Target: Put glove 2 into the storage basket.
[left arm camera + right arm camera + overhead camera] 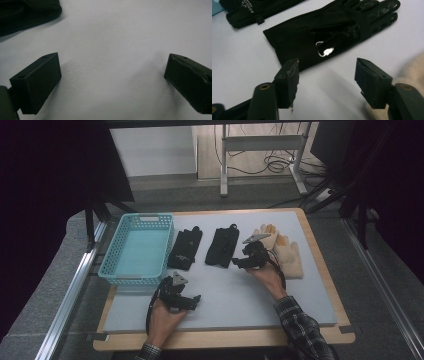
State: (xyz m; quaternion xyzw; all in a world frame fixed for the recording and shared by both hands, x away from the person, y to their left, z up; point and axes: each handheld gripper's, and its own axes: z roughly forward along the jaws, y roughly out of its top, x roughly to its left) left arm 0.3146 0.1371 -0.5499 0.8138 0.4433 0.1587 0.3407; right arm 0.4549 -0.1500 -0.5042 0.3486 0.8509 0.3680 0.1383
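The right gripper [327, 82] is being held with its jaws partly apart and nothing between them, just short of the cuff of a black glove [329, 32] that is lying flat on the grey mat [235, 295]. A second black glove [185, 249] is lying beside it, next to a turquoise basket [136, 251]. A cream glove [285, 251] is lying under the right hand. The left gripper [112, 82] is being kept wide open over bare mat.

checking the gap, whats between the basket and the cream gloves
Two black gloves, the left glove and the right glove, lie side by side between the basket and the cream gloves, in the high view.
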